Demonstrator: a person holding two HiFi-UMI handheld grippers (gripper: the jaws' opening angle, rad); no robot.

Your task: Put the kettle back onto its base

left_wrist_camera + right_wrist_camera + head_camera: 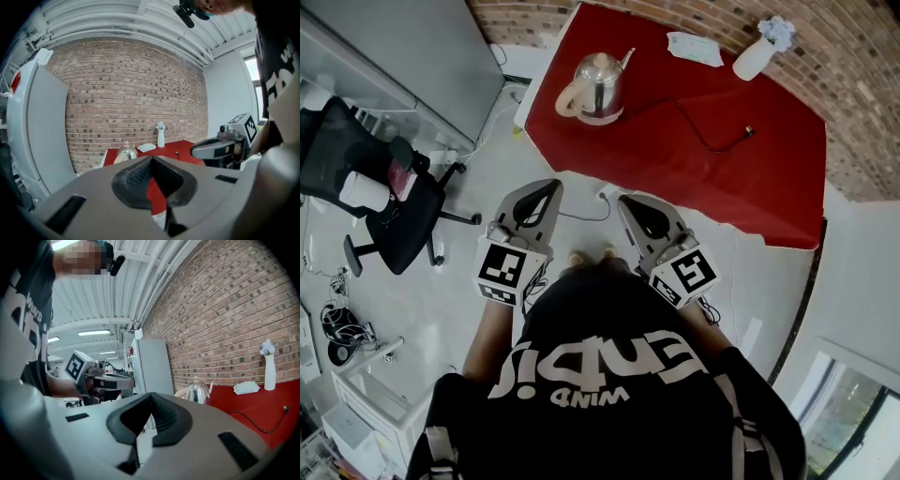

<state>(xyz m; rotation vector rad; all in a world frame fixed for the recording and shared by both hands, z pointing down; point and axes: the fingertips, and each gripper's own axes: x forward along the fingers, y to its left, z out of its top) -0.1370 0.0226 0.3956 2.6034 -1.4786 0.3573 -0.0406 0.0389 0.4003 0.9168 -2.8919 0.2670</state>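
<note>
While I hold my two grippers side by side in front of me, both are pressed together and pinch nothing. The left gripper (551, 186) has its pads meeting in one line in its own view (151, 159), and the right gripper (625, 200) shows the same in its view (150, 395). Each carries one marker cube.

Just beyond their tips lies the near edge of one red table (675, 178). At 12 o'clock, well apart from both grippers, the one steel kettle (598, 86) stands upright near the table's left edge. A pale rim beneath it seems to be its base (602, 119). One black cord (698, 131) trails from there to a loose plug at 2 o'clock. One folded white cloth (695, 47) lies at 1 o'clock, and one white vase (755, 56) stands farther right. One black office chair (384, 206) stands on the floor at 9 o'clock.
</note>
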